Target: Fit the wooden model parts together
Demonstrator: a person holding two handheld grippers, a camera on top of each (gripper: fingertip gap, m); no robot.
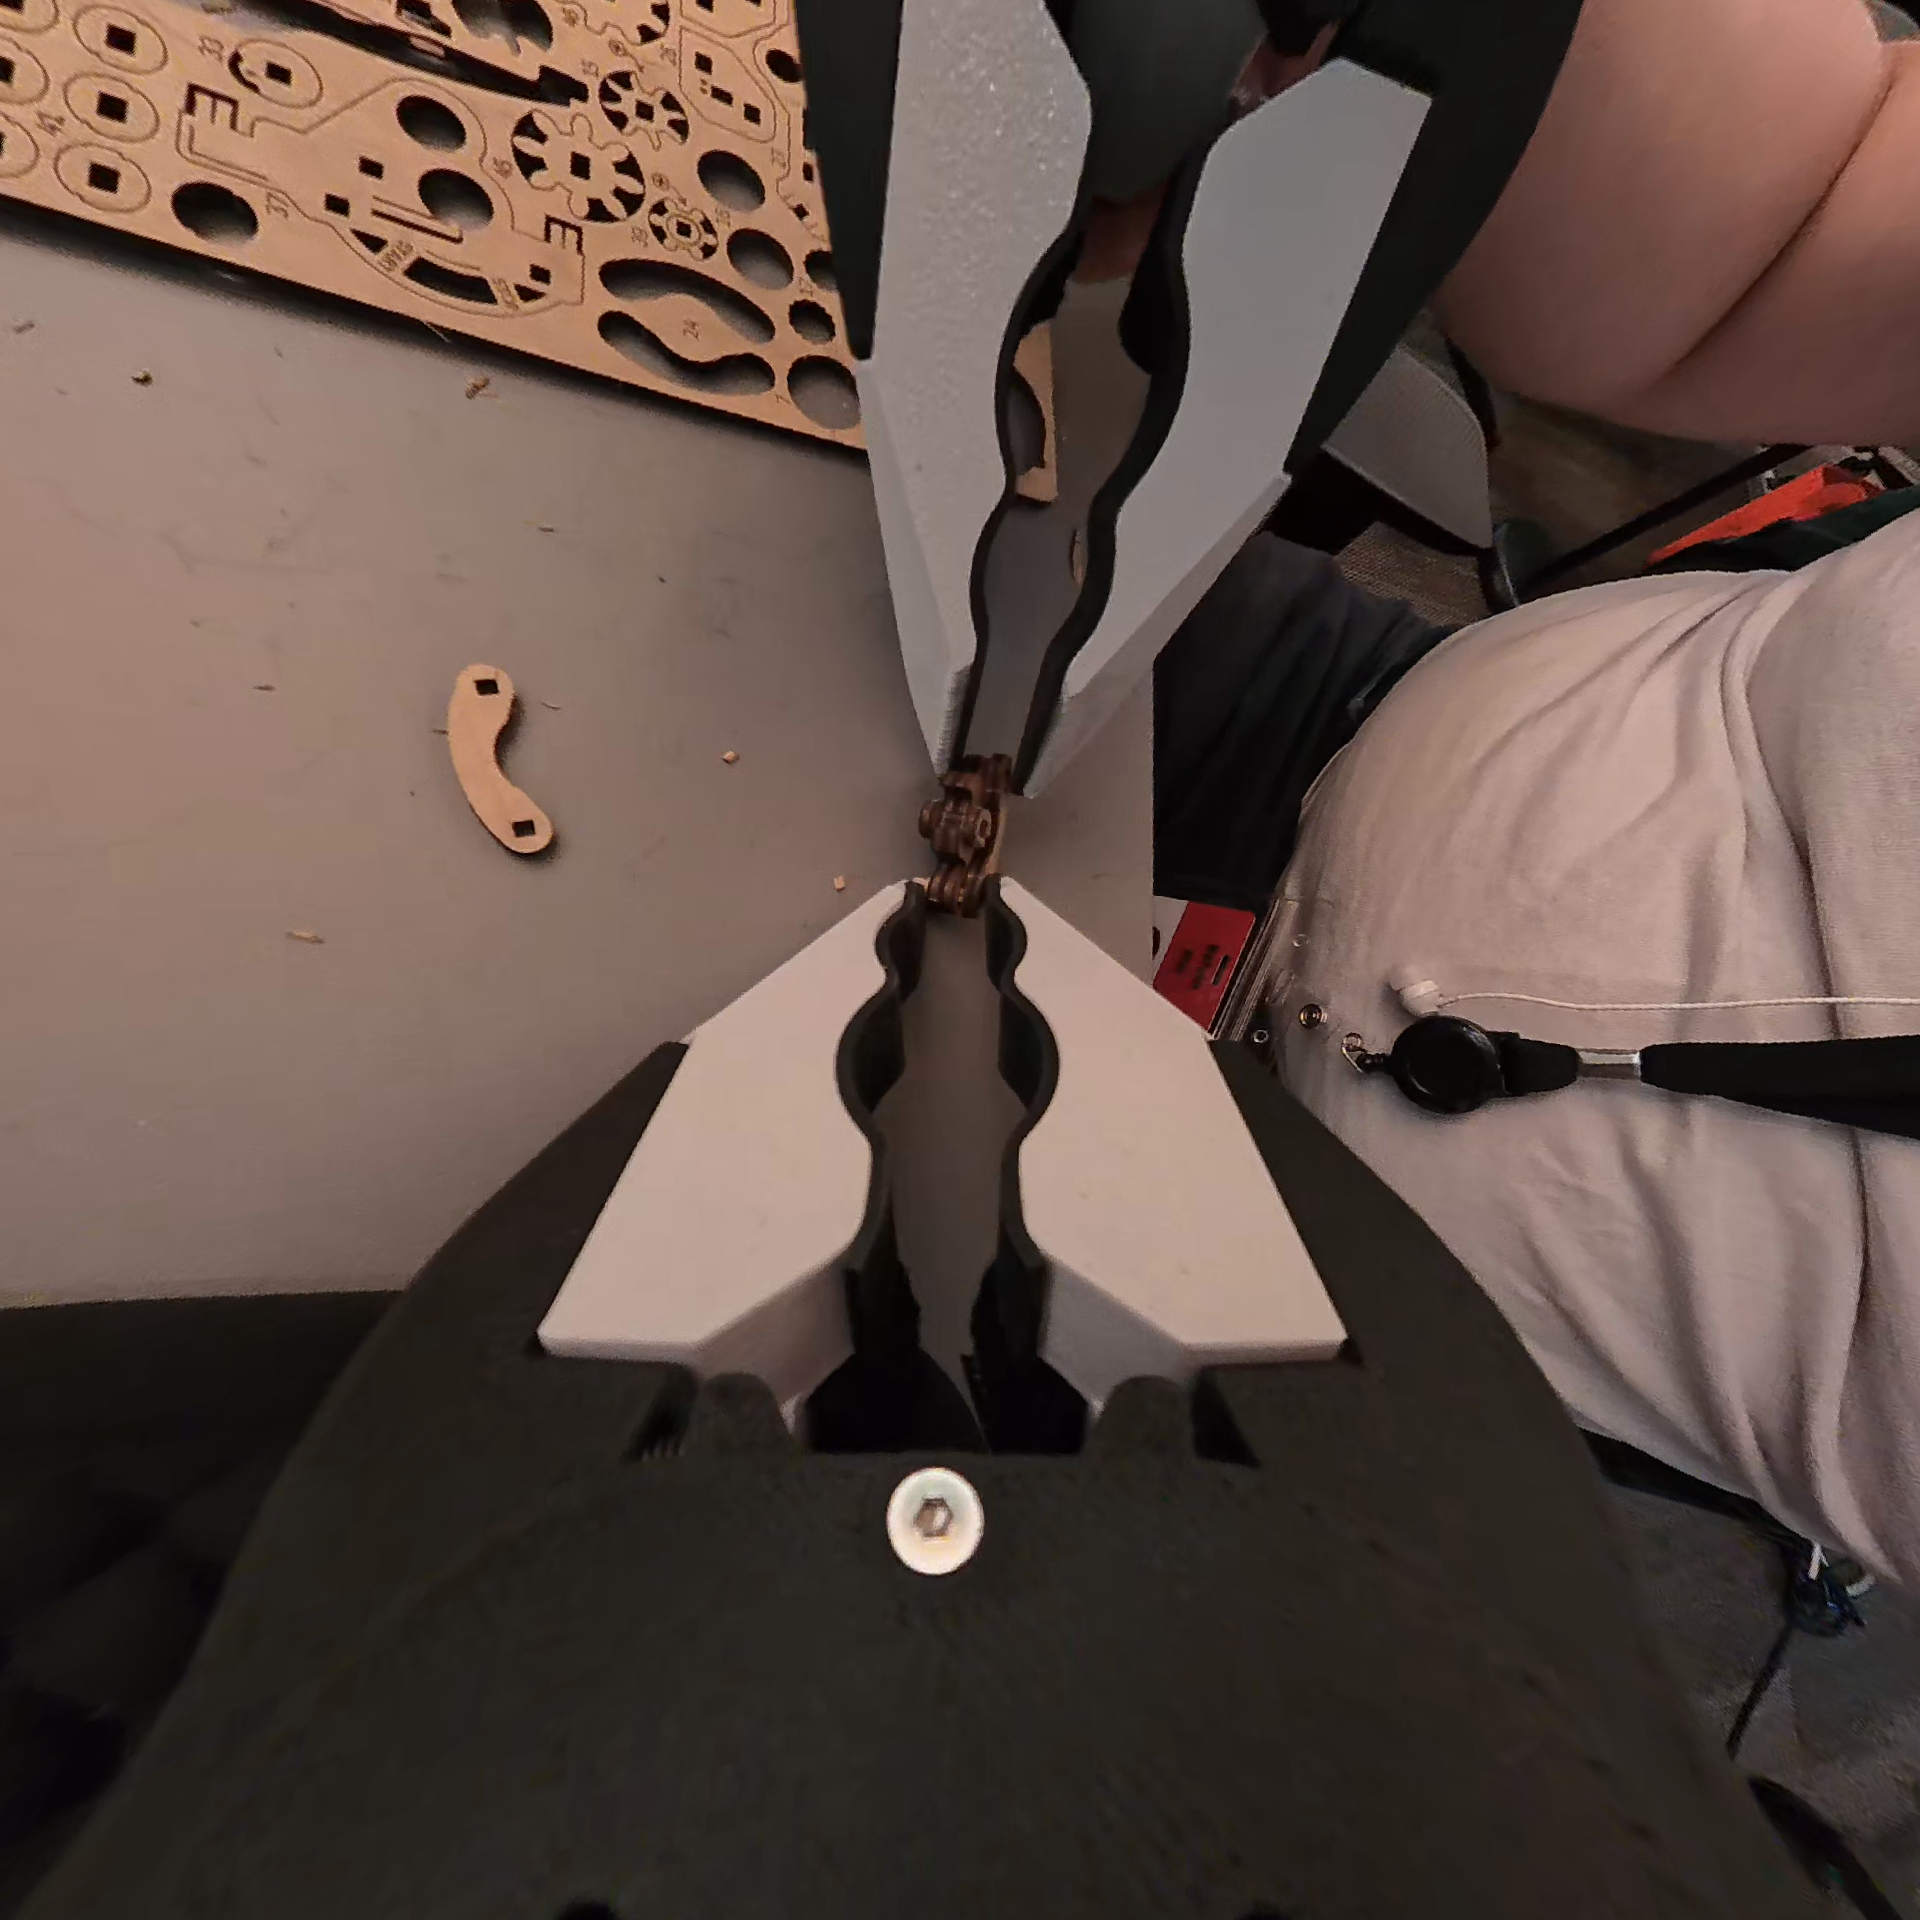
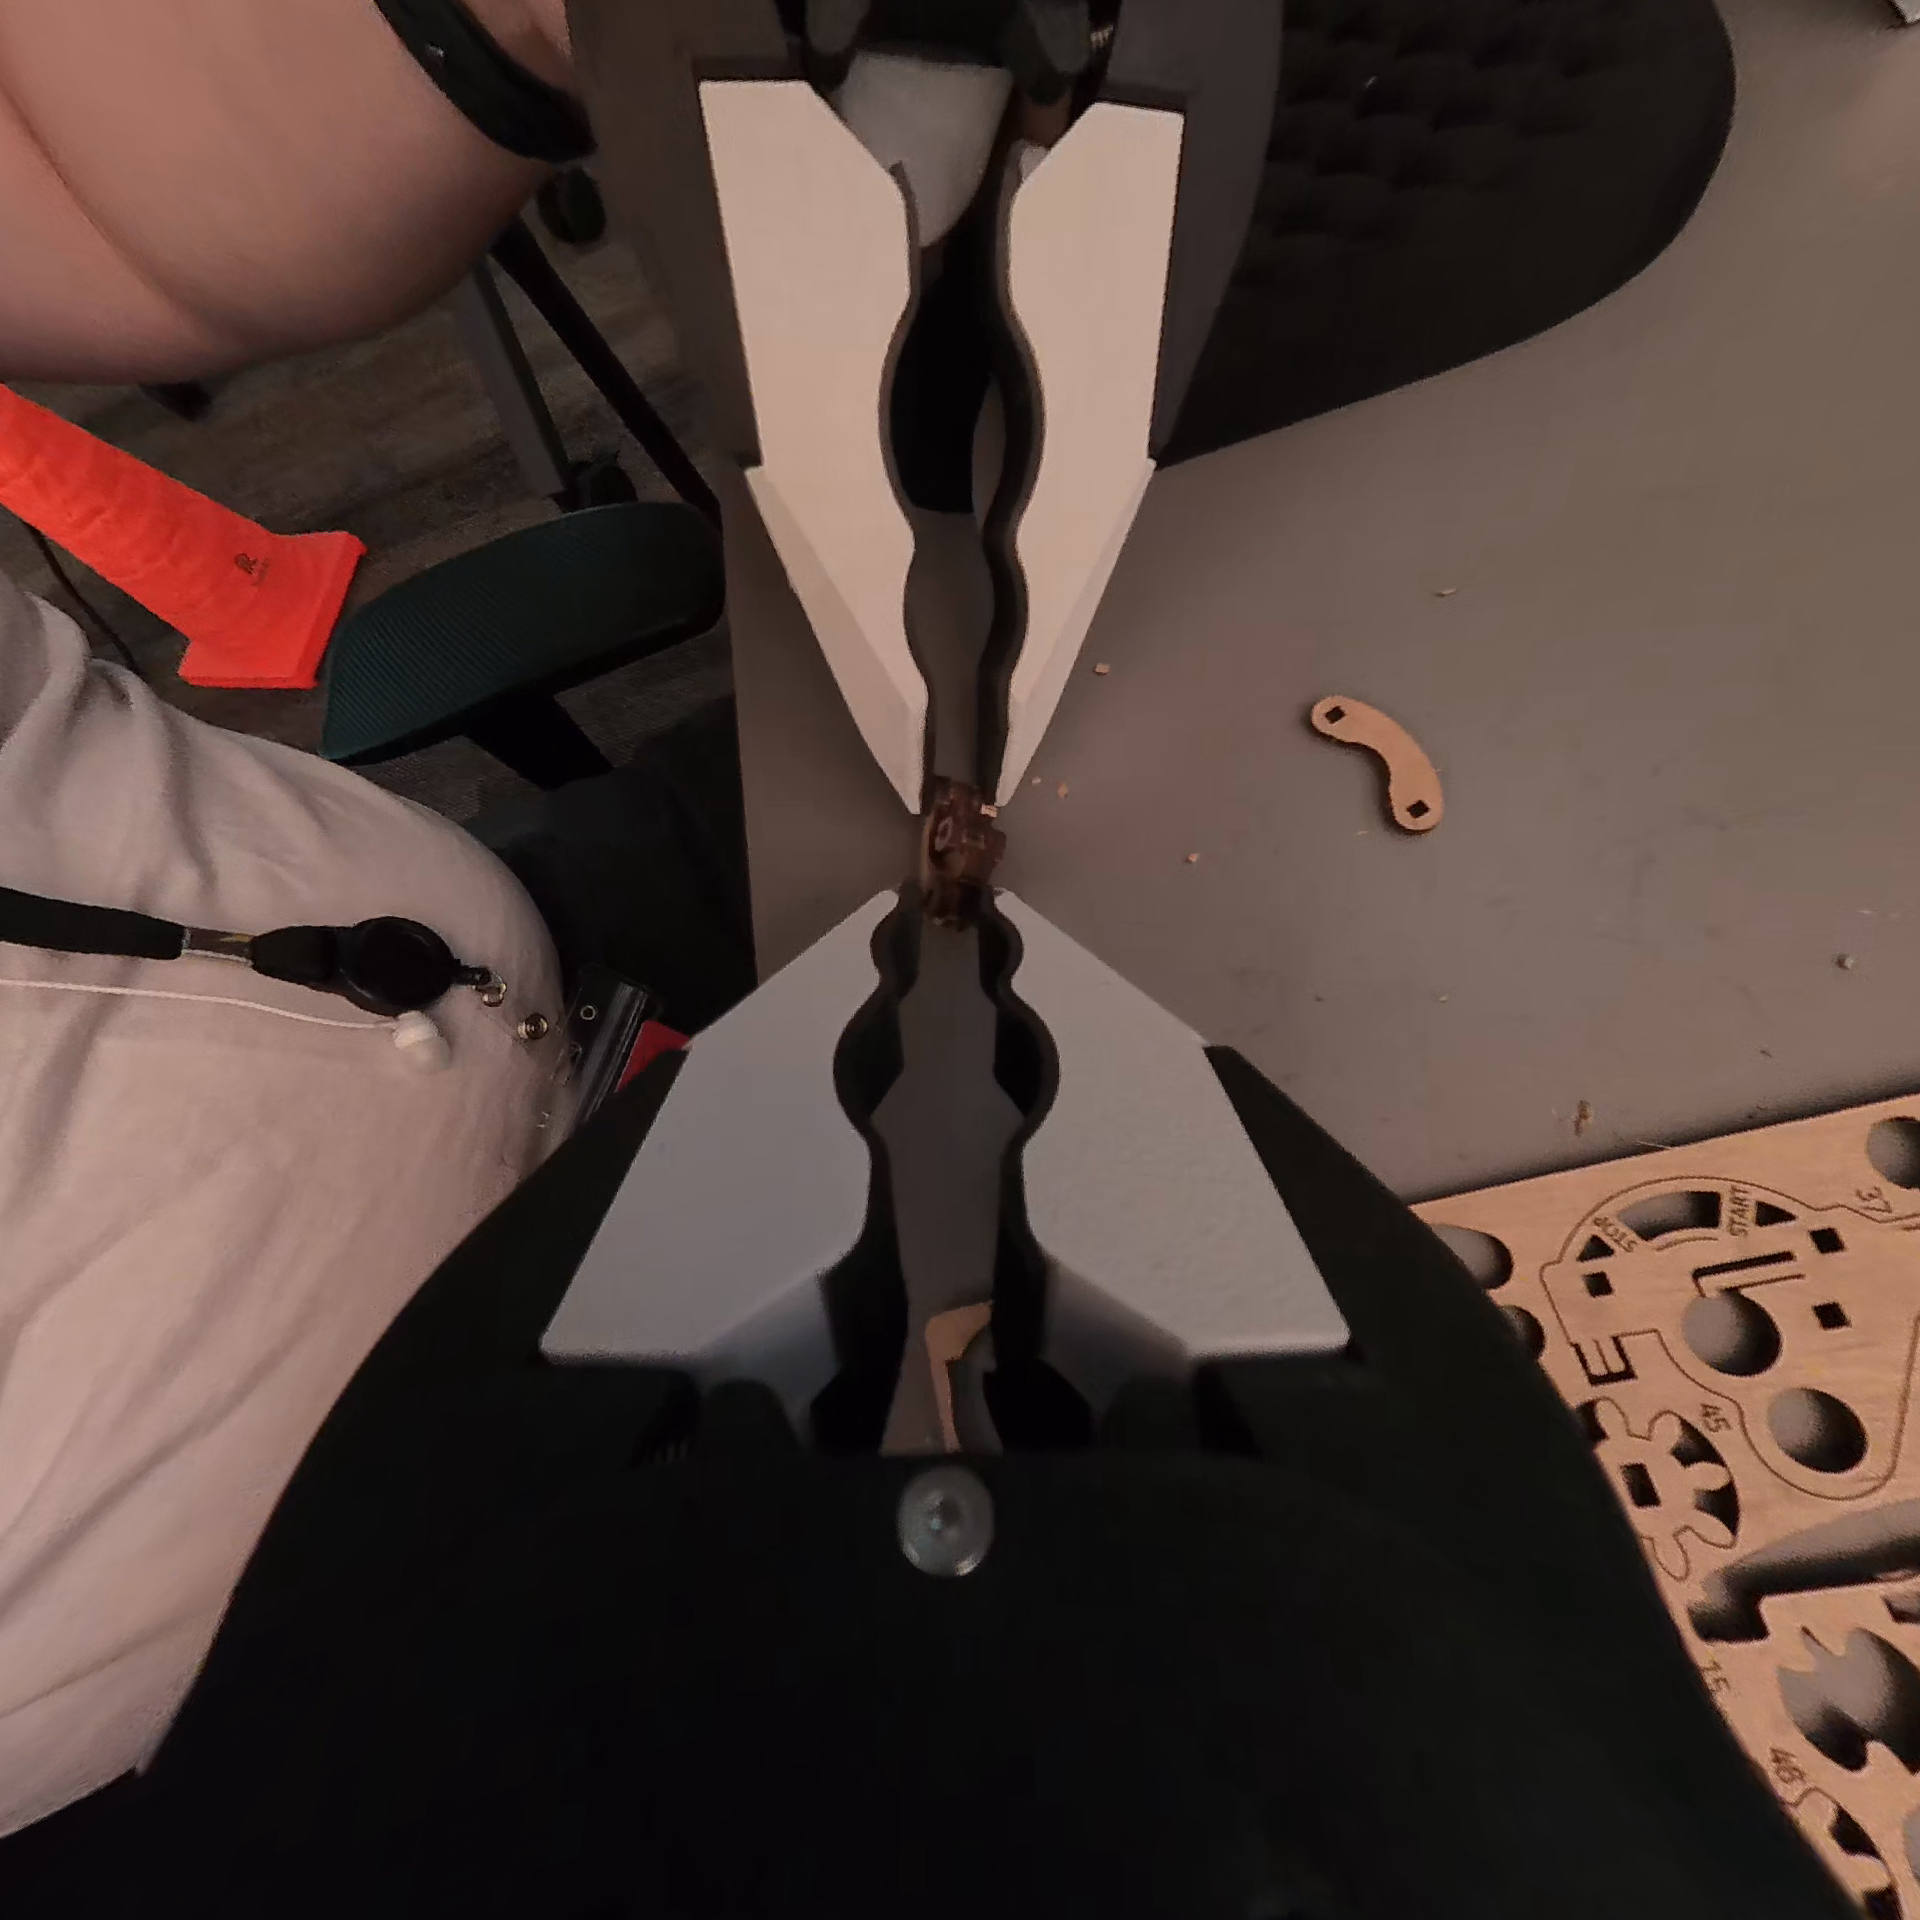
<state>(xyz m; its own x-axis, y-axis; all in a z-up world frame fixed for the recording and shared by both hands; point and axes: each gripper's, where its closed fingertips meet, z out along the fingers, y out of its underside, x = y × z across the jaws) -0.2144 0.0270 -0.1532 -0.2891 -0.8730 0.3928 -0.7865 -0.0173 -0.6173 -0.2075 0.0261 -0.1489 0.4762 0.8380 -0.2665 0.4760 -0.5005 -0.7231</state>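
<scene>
A small dark-brown wooden assembly [image 1: 966, 831] of stacked, notched pieces hangs above the grey table, seen edge-on. My left gripper [image 1: 956, 899] is shut on its near end. My right gripper [image 1: 985, 764] comes in from the opposite side, tip to tip, and is shut on its far end. In the right wrist view the assembly [image 2: 956, 847] sits between my right gripper [image 2: 948, 902] below and my left gripper [image 2: 961, 800] above. A loose curved wooden link [image 1: 497, 758] with two square holes lies flat on the table, also in the right wrist view [image 2: 1377, 762].
A laser-cut plywood sheet [image 1: 416, 187] with many cut-outs lies on the table [image 1: 312, 987], also in the right wrist view [image 2: 1714, 1403]. Wood crumbs are scattered about. A person's torso in a white shirt [image 1: 1558, 1039] sits close at the table edge. An orange item [image 2: 177, 561] and a chair [image 2: 520, 623] are on the floor. Left and right tips are no more than a few centimetres apart.
</scene>
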